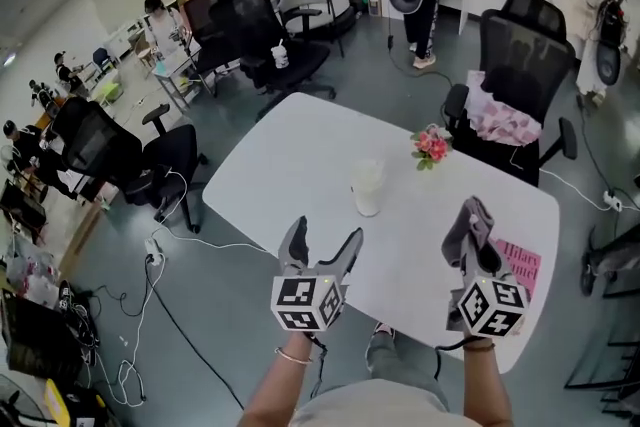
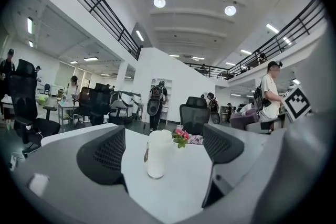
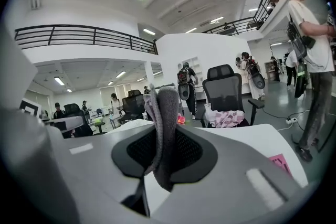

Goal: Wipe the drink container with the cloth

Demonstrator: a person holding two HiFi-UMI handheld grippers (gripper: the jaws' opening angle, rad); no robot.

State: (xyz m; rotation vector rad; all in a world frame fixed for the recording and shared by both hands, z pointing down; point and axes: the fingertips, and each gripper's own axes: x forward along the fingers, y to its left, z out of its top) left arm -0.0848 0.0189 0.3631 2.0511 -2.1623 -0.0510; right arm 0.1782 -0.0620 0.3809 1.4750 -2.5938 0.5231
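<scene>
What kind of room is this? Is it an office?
Probably yes: it looks like a big open office or workshop. There are lots of black swivel chairs, a white table, and a balcony railing high up under a tall ceiling.

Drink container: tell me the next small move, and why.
Probably ease the left gripper forward until its open jaws straddle the drink container, which stands upright on the table ahead, untouched. The right gripper pinches the cloth, so steadying the container likely comes before wiping.

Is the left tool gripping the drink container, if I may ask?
No, the left tool is open and empty; the tall white drink container stands beyond it.
</scene>
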